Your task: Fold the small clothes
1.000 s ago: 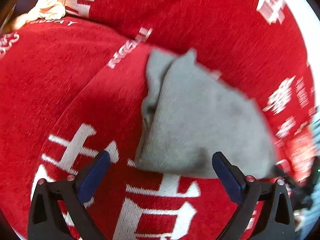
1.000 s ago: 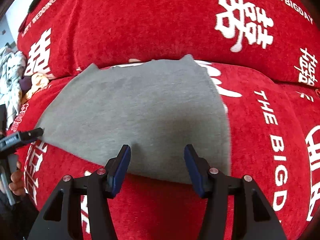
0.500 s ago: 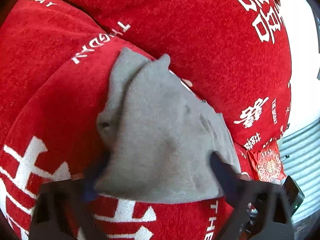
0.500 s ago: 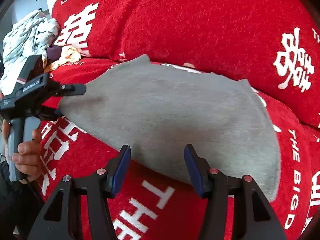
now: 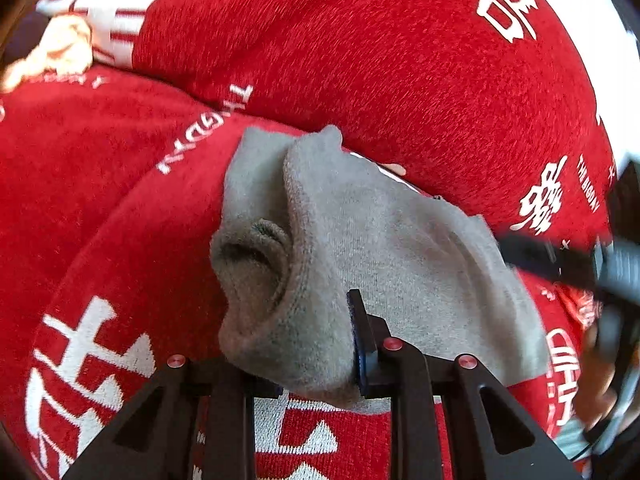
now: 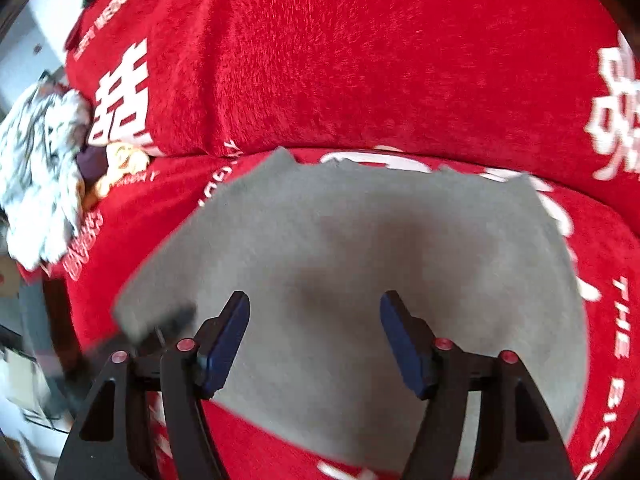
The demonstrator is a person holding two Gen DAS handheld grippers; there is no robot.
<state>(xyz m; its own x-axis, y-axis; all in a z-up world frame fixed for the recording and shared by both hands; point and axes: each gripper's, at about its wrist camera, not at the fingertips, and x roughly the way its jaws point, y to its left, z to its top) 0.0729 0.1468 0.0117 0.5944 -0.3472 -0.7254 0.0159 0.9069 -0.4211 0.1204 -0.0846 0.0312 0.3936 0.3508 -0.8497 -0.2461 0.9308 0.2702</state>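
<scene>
A grey garment (image 5: pixel 400 248) lies spread on the red sofa seat (image 5: pixel 100 208), against the backrest. My left gripper (image 5: pixel 296 344) has its jaws closing on the garment's near-left corner, and the cloth bunches up between them. The cloth hides the left pad. In the right wrist view the same garment (image 6: pixel 360 248) fills the middle. My right gripper (image 6: pixel 314 340) hovers over its near part with the jaws opening and nothing between them. The left gripper (image 6: pixel 160 328) shows blurred at the garment's left corner. The right gripper (image 5: pixel 560 264) appears blurred at the garment's far right edge.
The red backrest cushion (image 6: pixel 360 40) with white characters rises just behind the garment. A pile of pale patterned clothes (image 6: pixel 40 184) and a cream cloth (image 5: pixel 56 52) sit at the sofa's left end. A hand (image 5: pixel 600 360) holds the right gripper's handle.
My left gripper has moved onto the garment's near corner and closed, bunching the cloth. My right gripper has swung left over the garment and spread its jaws wider.
</scene>
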